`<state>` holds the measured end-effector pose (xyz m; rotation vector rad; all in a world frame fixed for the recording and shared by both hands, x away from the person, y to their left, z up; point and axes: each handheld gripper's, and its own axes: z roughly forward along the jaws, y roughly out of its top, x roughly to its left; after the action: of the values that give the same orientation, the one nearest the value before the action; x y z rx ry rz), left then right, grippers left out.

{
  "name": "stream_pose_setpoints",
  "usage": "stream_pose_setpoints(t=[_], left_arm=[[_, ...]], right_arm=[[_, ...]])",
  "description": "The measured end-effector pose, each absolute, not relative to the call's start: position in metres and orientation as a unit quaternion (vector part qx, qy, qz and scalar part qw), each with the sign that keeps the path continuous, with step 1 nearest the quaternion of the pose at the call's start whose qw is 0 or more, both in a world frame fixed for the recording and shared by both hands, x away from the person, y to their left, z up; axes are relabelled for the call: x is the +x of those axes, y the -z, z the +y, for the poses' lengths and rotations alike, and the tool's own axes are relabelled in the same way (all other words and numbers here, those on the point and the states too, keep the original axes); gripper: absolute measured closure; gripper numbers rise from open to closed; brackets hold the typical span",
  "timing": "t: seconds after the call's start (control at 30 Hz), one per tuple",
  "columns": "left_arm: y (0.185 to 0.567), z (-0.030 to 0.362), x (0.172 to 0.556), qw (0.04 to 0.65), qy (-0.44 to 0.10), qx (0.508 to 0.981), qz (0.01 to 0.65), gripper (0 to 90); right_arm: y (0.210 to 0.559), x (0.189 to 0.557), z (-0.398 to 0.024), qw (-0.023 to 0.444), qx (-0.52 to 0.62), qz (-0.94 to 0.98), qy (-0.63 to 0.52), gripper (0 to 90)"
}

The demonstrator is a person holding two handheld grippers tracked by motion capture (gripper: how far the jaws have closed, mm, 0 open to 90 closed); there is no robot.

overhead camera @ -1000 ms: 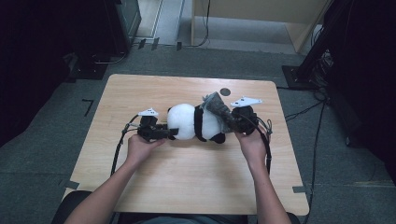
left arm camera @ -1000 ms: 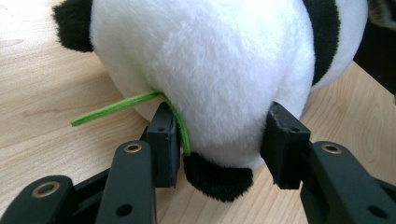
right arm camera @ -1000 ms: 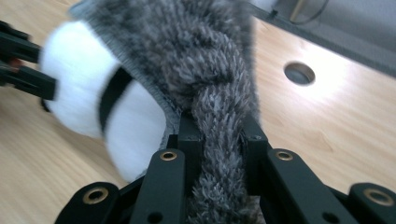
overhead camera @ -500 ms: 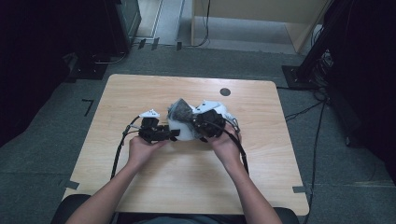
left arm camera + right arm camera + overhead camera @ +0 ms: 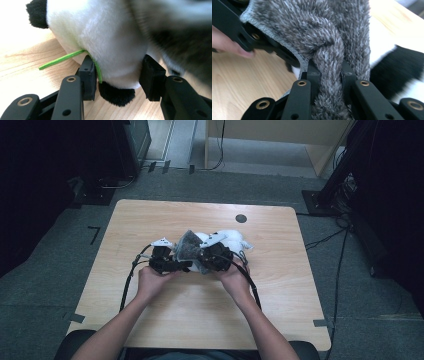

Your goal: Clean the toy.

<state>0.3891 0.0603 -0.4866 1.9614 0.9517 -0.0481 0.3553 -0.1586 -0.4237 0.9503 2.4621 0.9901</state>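
**Both grippers gripping at mid-table**

The left gripper [image 5: 117,75] is clamping the white body of a toy panda [image 5: 107,40], pads pressing into the plush on both sides; a green cord [image 5: 62,58] is running past one pad. The right gripper [image 5: 329,75] is pinching a fold of grey fuzzy cloth [image 5: 322,37]. The cloth is draping over the panda, which is lying on the wooden table [image 5: 200,320], near its middle.

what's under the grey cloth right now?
The grey fuzzy cloth lies over the plush panda; white body and black limb show beside it. The right gripper pinches a fold. The panda's covered part can't be seen.
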Motion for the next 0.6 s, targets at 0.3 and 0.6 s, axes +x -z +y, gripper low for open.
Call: stream_pose_setpoints(t=[0.3,0.6], left_arm=[[0.487,0.061,0.391,0.461,0.022,0.801,0.382,54.1],[0.488,0.062,0.394,0.469,0.032,0.794,0.385,54.4]], right_arm=[[0.412,0.356,-0.198,0.185,0.373,0.839,-0.35,76.3],[0.401,0.354,-0.237,0.19,0.415,0.813,-0.362,76.1]])
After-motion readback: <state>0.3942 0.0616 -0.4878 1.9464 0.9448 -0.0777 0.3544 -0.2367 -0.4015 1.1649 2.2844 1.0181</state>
